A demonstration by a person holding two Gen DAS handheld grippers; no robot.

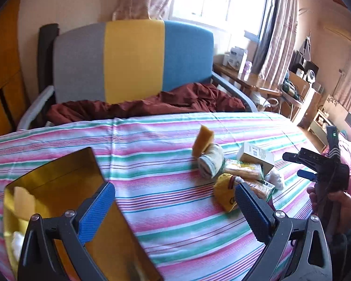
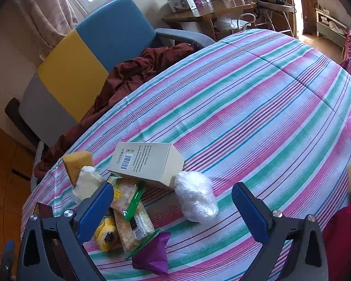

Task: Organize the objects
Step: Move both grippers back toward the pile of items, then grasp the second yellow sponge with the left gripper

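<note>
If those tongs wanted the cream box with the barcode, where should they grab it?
Probably across the box's two long sides near its middle, coming down from above. It lies tilted on the snack packets, so its upper face is free. The right tongs hang open close by.

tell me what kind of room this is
Most likely a bedroom in a home. The items lie on a striped bedsheet spread over a bed, an armchair with a rumpled maroon blanket stands beside it, and curtains hang at a sunlit window.

cream box (image 2: pixel 147 161), snack packets (image 2: pixel 131 208) (heaped)
</note>
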